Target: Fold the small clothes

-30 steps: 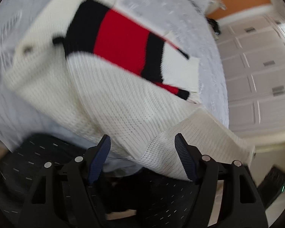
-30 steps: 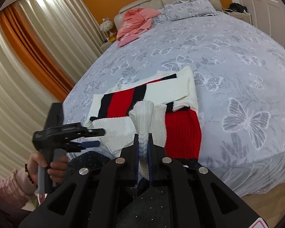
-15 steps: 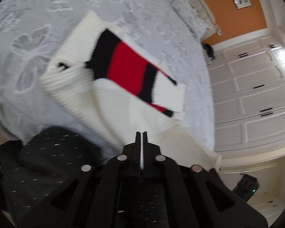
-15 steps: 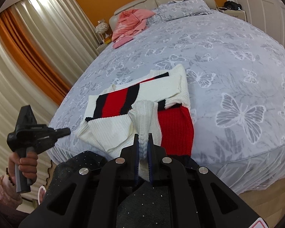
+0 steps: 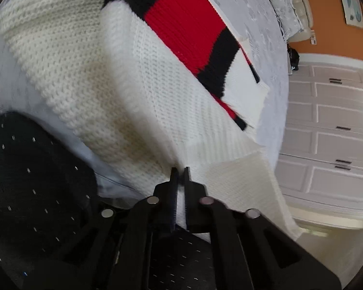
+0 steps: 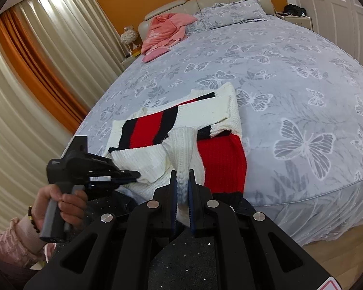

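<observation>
A small knitted sweater (image 6: pixel 213 130), white with red and black stripes, lies at the near edge of the bed (image 6: pixel 290 77). It fills the left wrist view (image 5: pixel 142 77). My right gripper (image 6: pixel 182 176) is shut on a bunched white part of the sweater and holds it up. My left gripper (image 5: pixel 180 172) is shut on the white knit hem at the sweater's near left side. It also shows in the right wrist view (image 6: pixel 133 175), held by a hand.
The bed has a grey butterfly cover. Pink clothes (image 6: pixel 167 31) and pillows (image 6: pixel 232 14) lie by the headboard. Curtains (image 6: pixel 36 84) hang on the left. White wardrobe doors (image 5: pixel 331 125) stand to the right. Dark speckled fabric (image 5: pixel 34 174) lies below the grippers.
My left gripper was open a second ago, then shut away from the sweater, and is now closed on its white hem. My right gripper has kept its hold.
</observation>
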A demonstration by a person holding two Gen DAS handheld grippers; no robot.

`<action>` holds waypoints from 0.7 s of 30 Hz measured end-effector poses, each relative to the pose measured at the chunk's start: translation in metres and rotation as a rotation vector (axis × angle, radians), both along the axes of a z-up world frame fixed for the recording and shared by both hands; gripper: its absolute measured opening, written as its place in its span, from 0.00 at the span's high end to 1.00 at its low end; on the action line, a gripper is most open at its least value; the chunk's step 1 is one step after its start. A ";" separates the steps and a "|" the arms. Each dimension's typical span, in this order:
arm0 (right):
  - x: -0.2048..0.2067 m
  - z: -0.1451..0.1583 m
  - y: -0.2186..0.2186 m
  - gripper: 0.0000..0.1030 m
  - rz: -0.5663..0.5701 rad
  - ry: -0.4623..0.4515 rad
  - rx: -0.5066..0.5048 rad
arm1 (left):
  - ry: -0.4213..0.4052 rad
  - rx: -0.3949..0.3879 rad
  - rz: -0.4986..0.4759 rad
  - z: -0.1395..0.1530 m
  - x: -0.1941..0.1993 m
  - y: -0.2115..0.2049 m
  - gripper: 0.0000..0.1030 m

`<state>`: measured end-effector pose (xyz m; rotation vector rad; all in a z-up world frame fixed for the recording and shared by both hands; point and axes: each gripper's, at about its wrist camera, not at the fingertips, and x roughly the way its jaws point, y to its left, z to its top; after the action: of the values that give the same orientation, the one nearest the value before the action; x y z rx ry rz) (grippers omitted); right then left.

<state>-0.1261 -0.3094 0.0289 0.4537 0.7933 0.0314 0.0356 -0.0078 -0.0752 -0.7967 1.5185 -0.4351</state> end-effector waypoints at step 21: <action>-0.057 0.018 -0.001 0.93 0.042 0.043 -0.062 | -0.319 0.082 0.231 0.148 -0.122 0.177 0.99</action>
<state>-0.1835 -0.3107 0.0474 0.3803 0.8435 0.0364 -0.0865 0.1691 0.0725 -0.7869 1.1272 -0.3092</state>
